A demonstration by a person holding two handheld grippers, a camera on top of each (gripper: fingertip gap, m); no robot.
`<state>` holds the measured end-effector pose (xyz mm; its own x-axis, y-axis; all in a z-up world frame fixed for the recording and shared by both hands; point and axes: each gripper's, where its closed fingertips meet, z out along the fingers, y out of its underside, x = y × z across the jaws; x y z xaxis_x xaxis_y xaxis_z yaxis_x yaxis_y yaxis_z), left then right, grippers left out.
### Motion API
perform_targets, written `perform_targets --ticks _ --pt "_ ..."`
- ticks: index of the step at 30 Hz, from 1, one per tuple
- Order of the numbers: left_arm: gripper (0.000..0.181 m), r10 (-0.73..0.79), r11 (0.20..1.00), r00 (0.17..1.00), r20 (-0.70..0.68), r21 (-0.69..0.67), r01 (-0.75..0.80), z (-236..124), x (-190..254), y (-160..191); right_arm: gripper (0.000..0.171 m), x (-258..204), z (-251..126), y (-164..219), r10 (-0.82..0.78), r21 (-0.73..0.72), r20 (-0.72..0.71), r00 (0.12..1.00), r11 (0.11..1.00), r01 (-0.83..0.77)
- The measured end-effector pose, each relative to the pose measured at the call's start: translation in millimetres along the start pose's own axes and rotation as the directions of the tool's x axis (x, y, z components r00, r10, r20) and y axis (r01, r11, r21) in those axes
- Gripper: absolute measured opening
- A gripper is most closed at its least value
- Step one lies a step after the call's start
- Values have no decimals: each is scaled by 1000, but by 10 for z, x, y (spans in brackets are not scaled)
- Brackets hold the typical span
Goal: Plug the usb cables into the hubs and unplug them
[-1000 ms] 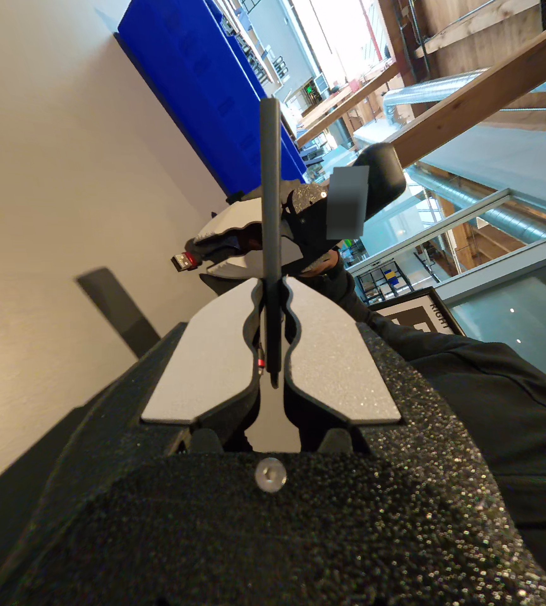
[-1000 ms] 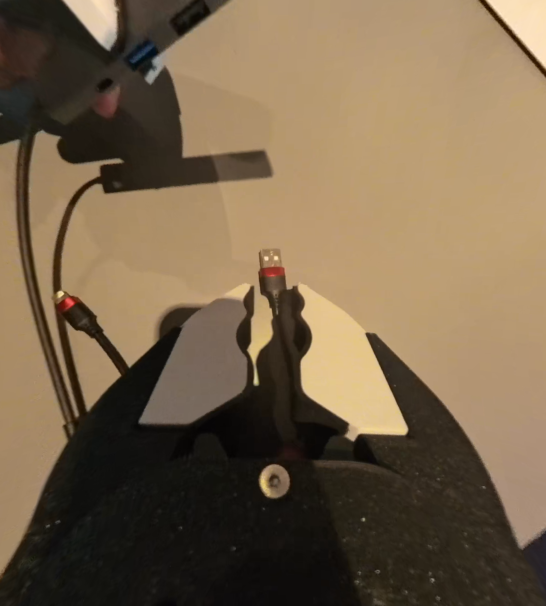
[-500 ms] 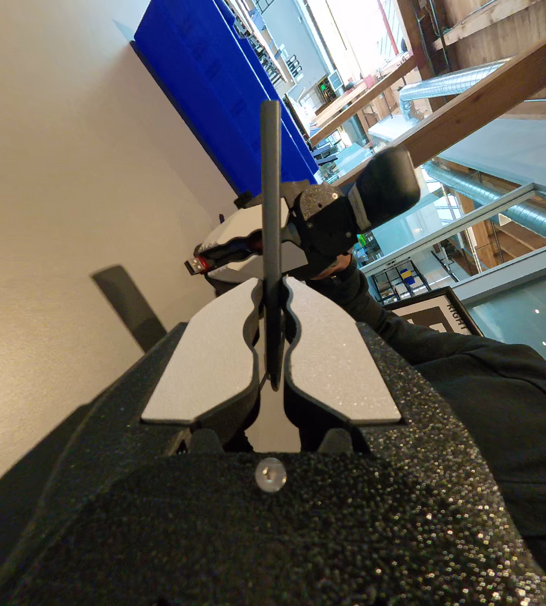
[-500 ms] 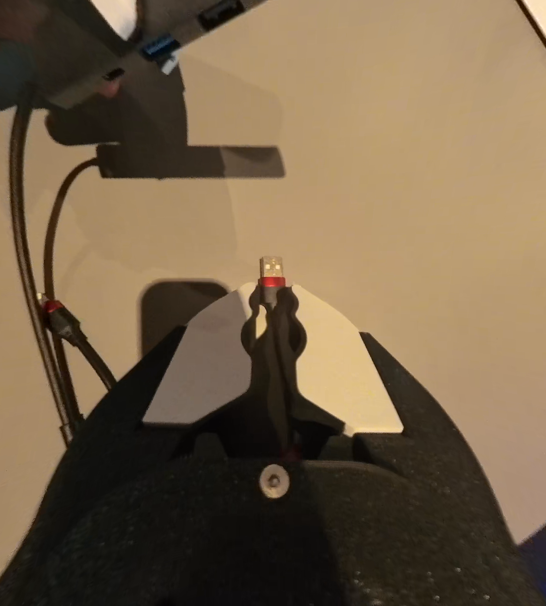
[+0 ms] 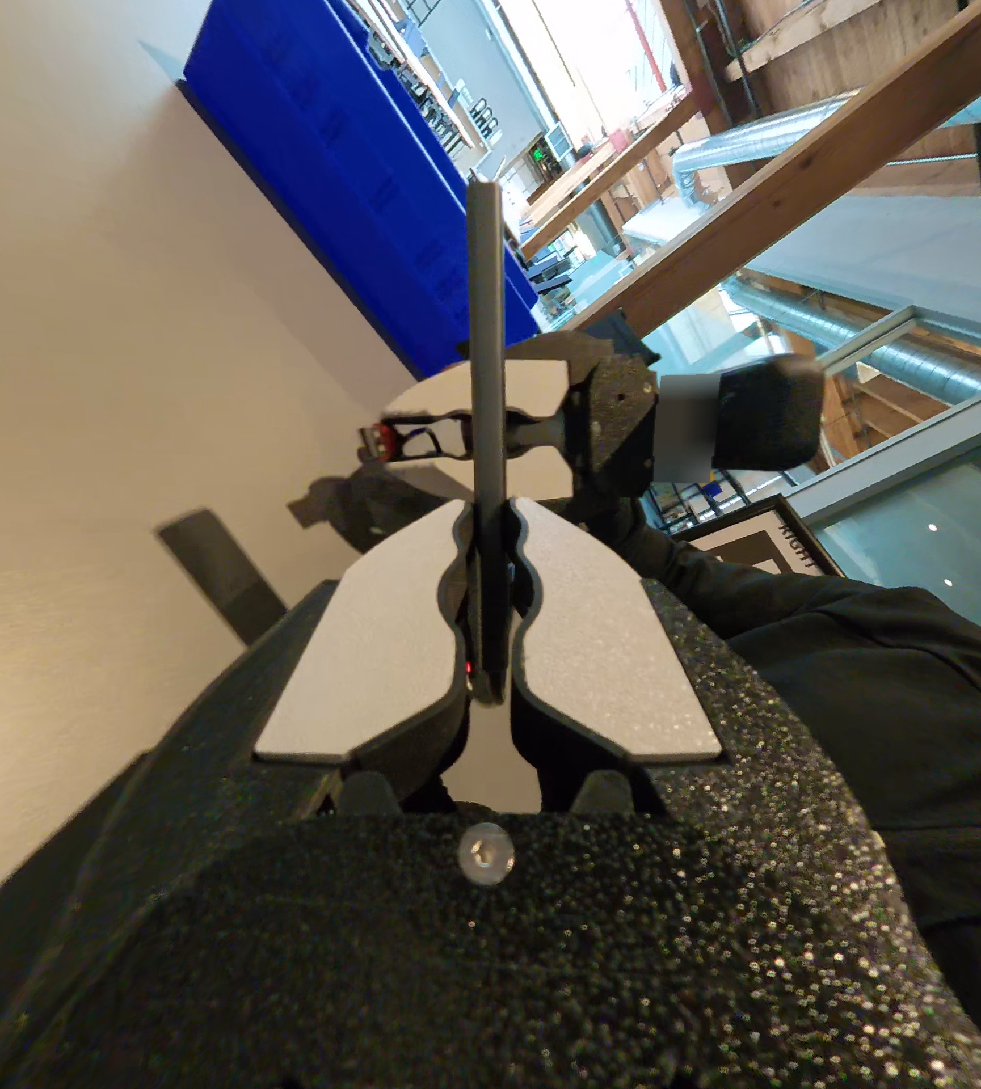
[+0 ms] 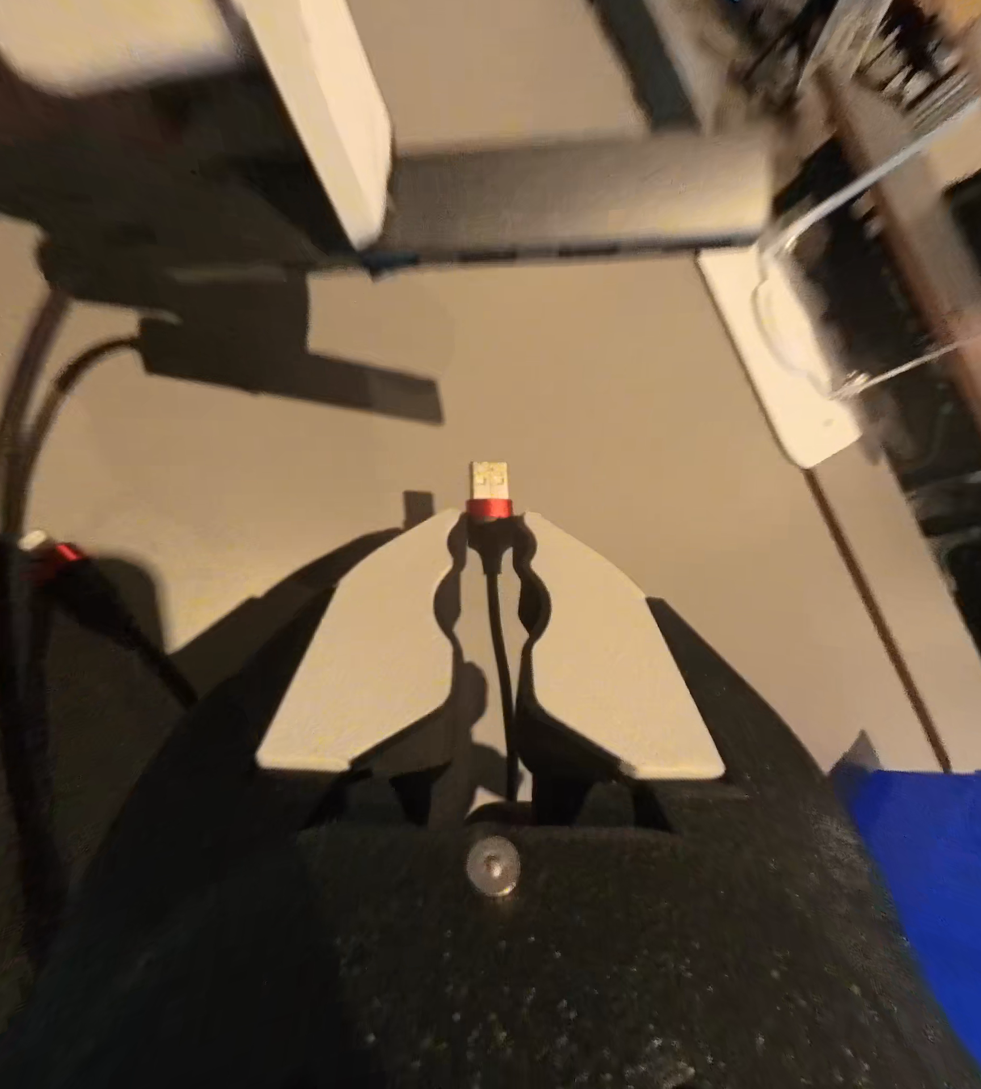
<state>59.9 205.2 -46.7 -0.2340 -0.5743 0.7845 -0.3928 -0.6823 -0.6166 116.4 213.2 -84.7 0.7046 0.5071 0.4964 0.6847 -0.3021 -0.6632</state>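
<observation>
In the left wrist view my left gripper (image 5: 488,510) is shut on a thin dark grey hub (image 5: 486,353), seen edge-on and standing up from between the fingers. Behind it my right gripper (image 5: 411,436) lies level, holding a USB plug with a red collar (image 5: 379,439) that points left. In the right wrist view my right gripper (image 6: 491,518) is shut on that plug (image 6: 489,489), its cable running back between the fingers. The hub (image 6: 564,194) crosses the top of this blurred view, its port edge facing the plug, a gap apart. The left gripper's white finger (image 6: 328,106) clamps it.
A second cable with a red-collared plug (image 6: 57,554) lies at the left on the beige table (image 6: 594,412). A blue bin (image 5: 358,177) stands at the table's far edge and also shows at lower right (image 6: 947,913). A white flat object (image 6: 794,383) lies at the right. Tip to tip, the grippers are about 7 centimeters apart. The right tips stand about 35 centimeters off the white flat object (image 6: 794,383).
The right gripper with the plug has moved nearer the hub and turned level. The right wrist view has swung and is now blurred. The left gripper still holds the hub.
</observation>
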Motion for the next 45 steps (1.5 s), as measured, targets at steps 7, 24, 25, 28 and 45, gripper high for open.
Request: perform_targets --ticks 7,24,25,28,45 --pt "10 31 996 986 -161 83 -17 -28 217 -114 15 144 -437 -501 -6 287 -116 993 957 39" --pt "9 120 992 993 9 29 -120 125 115 -3 15 84 -367 -508 -66 261 -177 982 959 112" --pt "9 117 993 993 2 29 -117 127 124 -1 14 81 -364 -508 -74 258 -184 980 959 120" --pt "9 118 993 993 -1 23 -118 137 132 10 15 70 -360 -507 -94 249 -198 976 958 143" --pt "10 185 979 980 70 -104 -177 155 66 153 14 -23 -321 -476 -226 193 -243 943 942 275"
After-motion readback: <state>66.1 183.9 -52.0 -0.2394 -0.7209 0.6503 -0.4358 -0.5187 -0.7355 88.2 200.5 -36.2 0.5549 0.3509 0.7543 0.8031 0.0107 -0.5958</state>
